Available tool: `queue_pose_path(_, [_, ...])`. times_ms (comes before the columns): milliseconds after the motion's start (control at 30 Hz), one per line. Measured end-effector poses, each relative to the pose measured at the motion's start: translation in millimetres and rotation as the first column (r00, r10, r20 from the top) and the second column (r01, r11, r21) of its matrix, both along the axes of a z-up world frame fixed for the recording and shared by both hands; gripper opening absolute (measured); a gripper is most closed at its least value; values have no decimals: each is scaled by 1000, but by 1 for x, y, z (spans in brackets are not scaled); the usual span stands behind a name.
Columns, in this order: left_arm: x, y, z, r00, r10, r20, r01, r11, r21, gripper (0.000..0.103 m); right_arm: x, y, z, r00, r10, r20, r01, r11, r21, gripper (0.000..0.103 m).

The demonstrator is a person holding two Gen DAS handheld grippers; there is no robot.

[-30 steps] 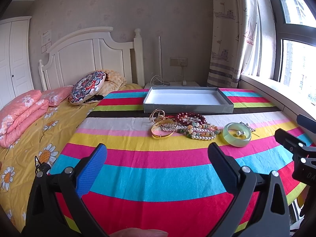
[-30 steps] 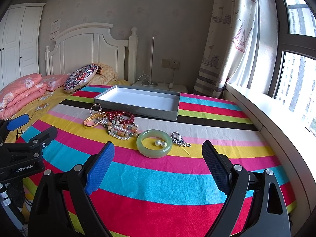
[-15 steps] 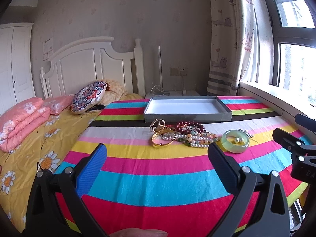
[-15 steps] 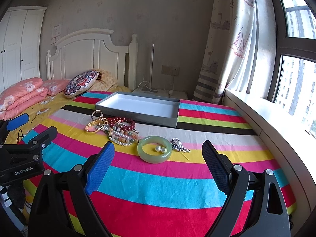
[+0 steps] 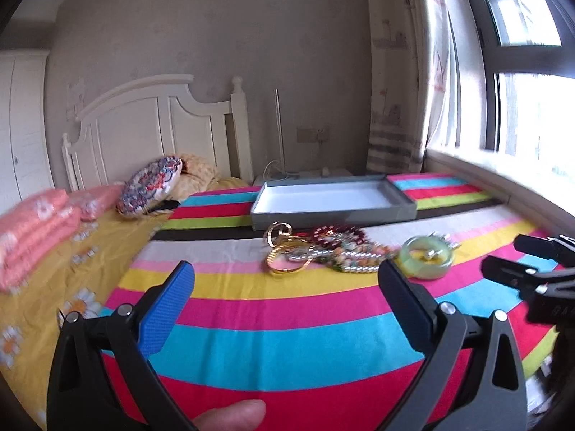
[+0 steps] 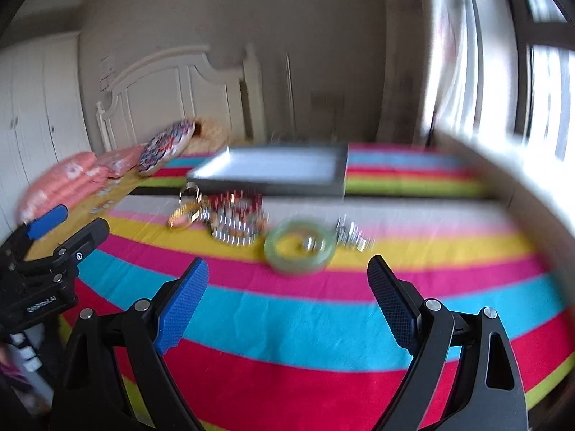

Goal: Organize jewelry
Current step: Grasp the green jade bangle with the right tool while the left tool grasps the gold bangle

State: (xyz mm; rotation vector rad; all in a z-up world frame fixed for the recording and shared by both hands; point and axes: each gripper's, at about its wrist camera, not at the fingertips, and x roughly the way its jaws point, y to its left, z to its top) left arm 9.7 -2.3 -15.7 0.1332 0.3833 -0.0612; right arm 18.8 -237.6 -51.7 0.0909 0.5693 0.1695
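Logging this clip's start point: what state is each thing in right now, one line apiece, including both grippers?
Tray: open, empty, on the striped cloth.
Jade bangle: lying flat, small pieces inside its ring.
Gold bangle: lying on the cloth, not yet in the tray.
Bead pile: heaped and tangled, in front of the tray.
Left gripper: jaws wide apart, holding nothing.
Right gripper: jaws wide apart, holding nothing.

White lettering on the left gripper [image 6: 63, 231] body, seen from the right wrist view, appears to read "GenRobot.AI", though blurred. No other text is legible.
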Motion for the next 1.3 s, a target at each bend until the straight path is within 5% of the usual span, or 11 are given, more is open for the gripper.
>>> queue_pose_path(67, [10, 2, -4, 1000, -7, -24, 8, 1000, 27, 101, 11, -4, -10, 997, 8, -76, -7, 1000, 12, 86])
queue_pose_path(200, [47, 17, -22, 976, -63, -211, 55, 997, -44, 101, 28, 1, -23, 992, 16, -122, -23, 998, -54, 86])
queue_pose_path(600, [97, 43, -49, 926, -30, -376, -19, 992, -125, 101, 119, 23, -45, 936, 93, -339, -149, 978, -144, 86])
queue_pose_path(833, [116, 47, -58, 889, -96, -449, 25, 987, -161, 100, 131, 24, -48, 944, 115, -308, -173, 970, -168, 77])
queue_pose_path(900, [120, 44, -55, 896, -123, -427, 49, 983, -180, 100, 131, 23, -48, 947, 114, -299, -170, 971, -168, 77])
queue_pose_path(1000, [129, 33, -52, 890, -125, -438, 75, 989, -131, 100, 130, 18, -43, 954, 108, -281, -154, 977, -150, 77])
queue_pose_path(1133, [148, 30, -56, 870, -124, -477, 29, 979, -202, 100, 124, 2, -35, 969, 82, -232, -104, 991, -86, 77])
queue_pose_path(1300, [171, 21, -63, 867, -51, -497, -4, 994, -108, 96, 122, -8, -31, 976, 64, -208, -76, 996, -50, 77])
